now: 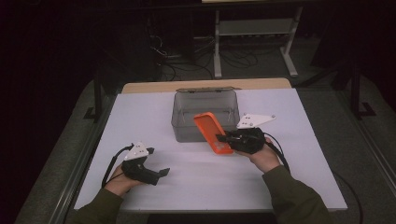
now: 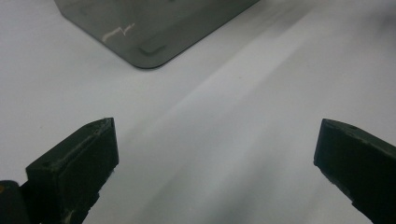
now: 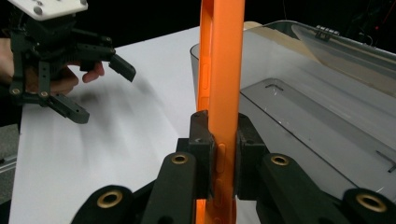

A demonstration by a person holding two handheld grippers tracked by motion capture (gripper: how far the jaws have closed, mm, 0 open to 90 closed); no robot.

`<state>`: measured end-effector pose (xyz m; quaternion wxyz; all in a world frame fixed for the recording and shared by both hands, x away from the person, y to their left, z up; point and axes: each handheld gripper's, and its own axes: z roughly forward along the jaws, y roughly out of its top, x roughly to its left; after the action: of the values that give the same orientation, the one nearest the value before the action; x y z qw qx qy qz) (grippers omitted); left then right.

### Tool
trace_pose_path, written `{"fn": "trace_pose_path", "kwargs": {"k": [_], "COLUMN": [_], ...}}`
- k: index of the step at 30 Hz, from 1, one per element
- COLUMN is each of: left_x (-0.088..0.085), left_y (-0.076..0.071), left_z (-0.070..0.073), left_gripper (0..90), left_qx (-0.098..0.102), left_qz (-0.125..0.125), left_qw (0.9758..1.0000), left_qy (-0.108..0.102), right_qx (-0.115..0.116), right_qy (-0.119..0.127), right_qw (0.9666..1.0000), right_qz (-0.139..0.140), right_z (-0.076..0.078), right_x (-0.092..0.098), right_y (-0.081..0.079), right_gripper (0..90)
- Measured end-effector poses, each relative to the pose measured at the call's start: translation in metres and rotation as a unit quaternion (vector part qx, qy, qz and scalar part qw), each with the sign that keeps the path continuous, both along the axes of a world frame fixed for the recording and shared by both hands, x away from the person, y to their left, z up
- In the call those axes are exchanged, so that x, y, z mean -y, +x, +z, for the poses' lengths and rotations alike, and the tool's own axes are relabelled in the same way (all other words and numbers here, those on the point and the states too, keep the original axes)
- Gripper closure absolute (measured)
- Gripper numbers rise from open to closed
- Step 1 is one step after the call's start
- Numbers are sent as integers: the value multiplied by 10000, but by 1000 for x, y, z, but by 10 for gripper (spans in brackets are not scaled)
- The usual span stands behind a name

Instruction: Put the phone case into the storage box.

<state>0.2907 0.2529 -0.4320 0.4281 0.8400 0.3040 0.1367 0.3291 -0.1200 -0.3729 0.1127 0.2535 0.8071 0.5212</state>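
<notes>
An orange phone case [image 1: 213, 132] hangs tilted over the front right corner of a clear grey plastic box [image 1: 184, 122]. My right gripper [image 1: 222, 138] is shut on the case's lower edge. In the right gripper view the case [image 3: 222, 74] stands on edge between the two pads [image 3: 203, 149], with the box [image 3: 322, 116] just behind it. My left gripper [image 1: 162, 172] rests low on the white table at the front left, open, with nothing between its fingers. In the left gripper view its fingers [image 2: 79, 163] stand wide apart, and the box corner [image 2: 140, 32] lies ahead.
The white table [image 1: 299, 177] has bare room in front of and beside the box. The box lid [image 1: 205, 89] lies hinged open at its back. Behind the table are a dark floor with cables and a white frame [image 1: 254, 32].
</notes>
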Motion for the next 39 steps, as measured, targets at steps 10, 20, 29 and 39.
{"fn": "trace_pose_path", "kwargs": {"k": [10,20,29,39], "left_x": [0,0,0,-1], "left_y": [-1,-1,-1,-1], "left_z": [1,1,1,2], "left_gripper": [0,0,0,0], "left_qx": [31,36,31,27], "left_qz": [-9,-32,12,6], "left_qw": [10000,10000,10000,10000], "left_qy": [18,15,-19,-63], "right_qx": [6,42,78,85], "right_qy": [75,53,60,96], "right_qw": [10000,9999,9997,9992], "right_qz": [-54,-119,-211,-381], "right_z": [11,25,40,52], "right_x": [6,6,7,8], "right_y": [4,12,20,35], "right_gripper": [796,796,796,797]}}
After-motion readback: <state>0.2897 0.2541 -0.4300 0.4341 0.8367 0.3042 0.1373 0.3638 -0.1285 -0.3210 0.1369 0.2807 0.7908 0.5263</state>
